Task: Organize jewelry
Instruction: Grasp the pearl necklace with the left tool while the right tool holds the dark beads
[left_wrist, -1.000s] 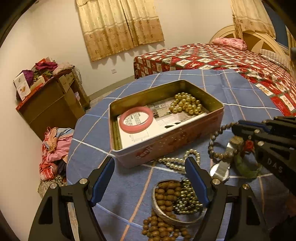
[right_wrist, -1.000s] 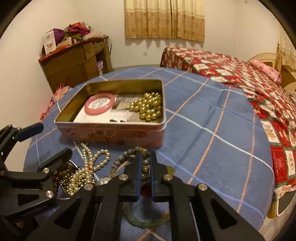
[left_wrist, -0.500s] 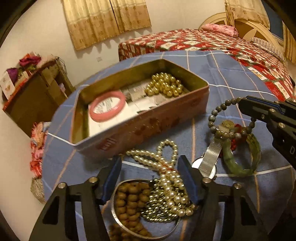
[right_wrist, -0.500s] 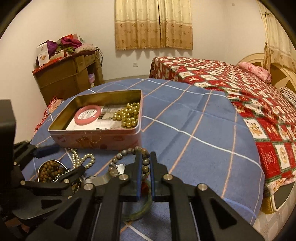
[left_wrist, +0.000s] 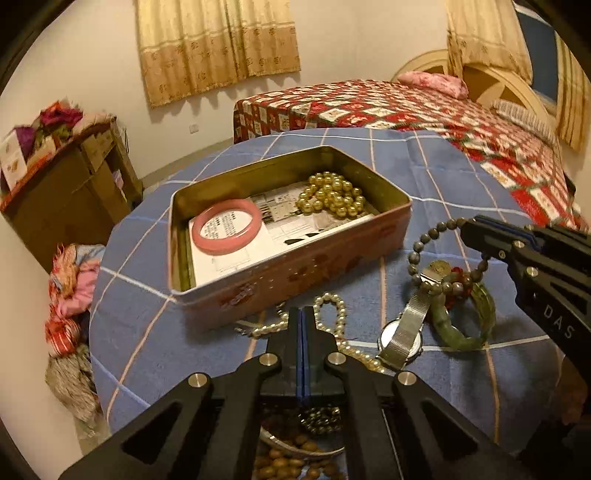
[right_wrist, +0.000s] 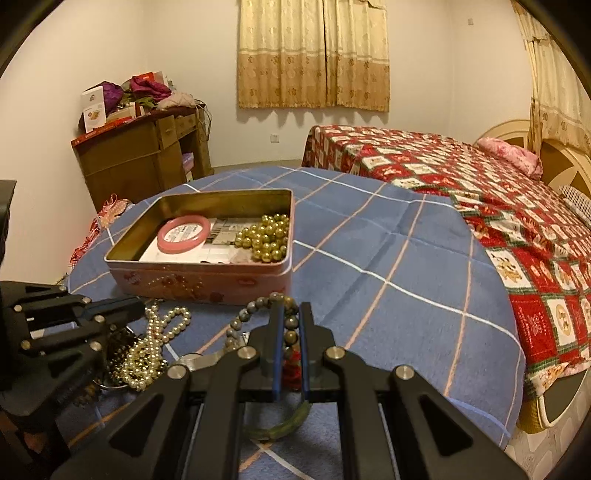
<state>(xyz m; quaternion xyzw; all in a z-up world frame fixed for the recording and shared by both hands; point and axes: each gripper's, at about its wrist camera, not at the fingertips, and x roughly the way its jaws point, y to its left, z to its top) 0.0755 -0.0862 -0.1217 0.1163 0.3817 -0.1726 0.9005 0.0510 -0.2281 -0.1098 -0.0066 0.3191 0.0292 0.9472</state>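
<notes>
**Left jaws snap shut over the pearls**

A second ago the left gripper (left_wrist: 302, 314) stood wide open above the bowl of beads (left_wrist: 295, 446); its jaws have just closed fully, pads meeting at bottom centre with the pearl necklace (left_wrist: 328, 306) lying just beyond the tips. Whether a strand is caught cannot be told. The right gripper (right_wrist: 287, 314) remains nearly shut, pinching the grey bead bracelet (right_wrist: 258, 306) as before. Behind, mid-frame, the pink tin (left_wrist: 303, 273) on the blue checked tablecloth (right_wrist: 388, 258) holds a pink bangle (left_wrist: 227, 230) and gold beads (left_wrist: 334, 195).
</notes>
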